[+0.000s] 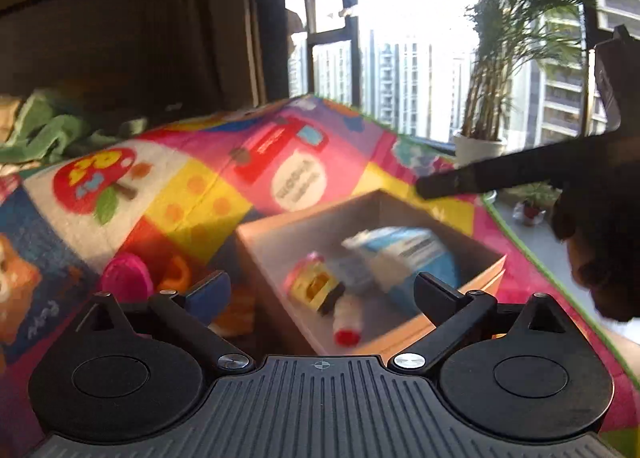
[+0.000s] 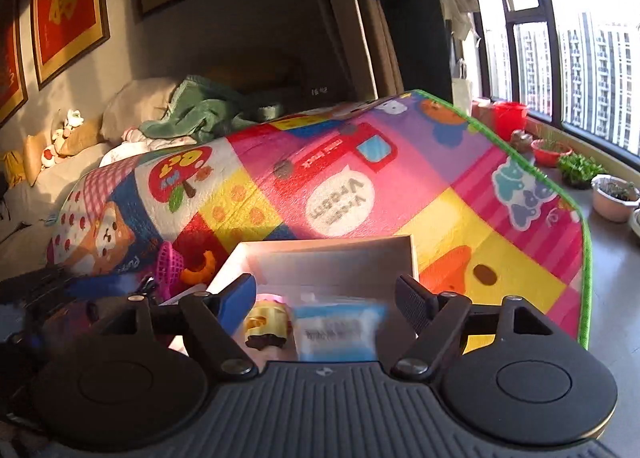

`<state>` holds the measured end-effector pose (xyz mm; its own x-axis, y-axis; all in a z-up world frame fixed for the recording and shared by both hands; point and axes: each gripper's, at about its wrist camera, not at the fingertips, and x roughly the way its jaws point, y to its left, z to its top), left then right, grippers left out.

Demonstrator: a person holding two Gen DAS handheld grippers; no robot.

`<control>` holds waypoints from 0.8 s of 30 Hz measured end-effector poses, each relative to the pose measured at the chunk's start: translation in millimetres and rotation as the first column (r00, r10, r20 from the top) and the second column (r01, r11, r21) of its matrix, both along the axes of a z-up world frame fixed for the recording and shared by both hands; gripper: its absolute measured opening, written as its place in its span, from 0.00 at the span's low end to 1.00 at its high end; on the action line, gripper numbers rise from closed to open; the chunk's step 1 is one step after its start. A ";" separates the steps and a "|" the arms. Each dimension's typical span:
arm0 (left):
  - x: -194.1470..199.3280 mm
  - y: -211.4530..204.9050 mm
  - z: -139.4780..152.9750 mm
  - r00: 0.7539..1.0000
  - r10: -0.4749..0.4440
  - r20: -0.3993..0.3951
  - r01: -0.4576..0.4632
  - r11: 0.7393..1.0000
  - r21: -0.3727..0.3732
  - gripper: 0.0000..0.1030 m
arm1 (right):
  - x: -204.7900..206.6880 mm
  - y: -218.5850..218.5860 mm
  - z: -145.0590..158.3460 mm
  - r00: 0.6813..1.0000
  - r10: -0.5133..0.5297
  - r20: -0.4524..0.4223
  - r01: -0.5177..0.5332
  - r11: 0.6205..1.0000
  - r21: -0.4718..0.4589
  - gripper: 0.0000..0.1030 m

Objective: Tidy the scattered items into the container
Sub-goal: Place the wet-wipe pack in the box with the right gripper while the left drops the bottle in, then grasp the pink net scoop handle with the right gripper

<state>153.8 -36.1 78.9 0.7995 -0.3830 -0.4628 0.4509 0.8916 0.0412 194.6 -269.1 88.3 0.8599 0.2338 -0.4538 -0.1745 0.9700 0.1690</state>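
Both our grippers, left (image 1: 322, 290) and right (image 2: 326, 298), spread and empty above the box (image 1: 486, 272). Pink basket (image 2: 168, 264) and orange ring (image 2: 200, 262) lie just left of the box; a reach risks clipping its wall.

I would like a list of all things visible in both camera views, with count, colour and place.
box: one, tan, on the mat
blue packet: one, blue-white, inside box
yellow toy: one, yellow-pink, inside box
small bottle: one, white with red end, inside box
pink basket: one, left of box
orange toy: one, beside basket
play mat: one, multicoloured
green blanket: one, behind mat
left tool: open, over box
right tool: open, over box
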 end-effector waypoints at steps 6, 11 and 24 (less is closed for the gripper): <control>-9.7 59.1 -31.7 0.964 0.202 -0.174 -0.209 0.978 -0.023 1.00 | 11.2 17.5 -8.4 1.000 -0.004 -0.023 0.003 0.998 -0.068 0.75; -28.6 103.2 -44.3 0.944 0.312 -0.107 -0.319 0.946 -0.058 1.00 | 20.2 68.5 -19.9 0.991 0.101 -0.089 -0.112 0.986 -0.126 0.66; -26.9 129.9 -59.3 0.933 0.334 -0.135 -0.353 0.923 -0.155 1.00 | 144.3 213.6 -7.2 0.916 0.202 -0.347 -0.214 0.977 0.005 0.61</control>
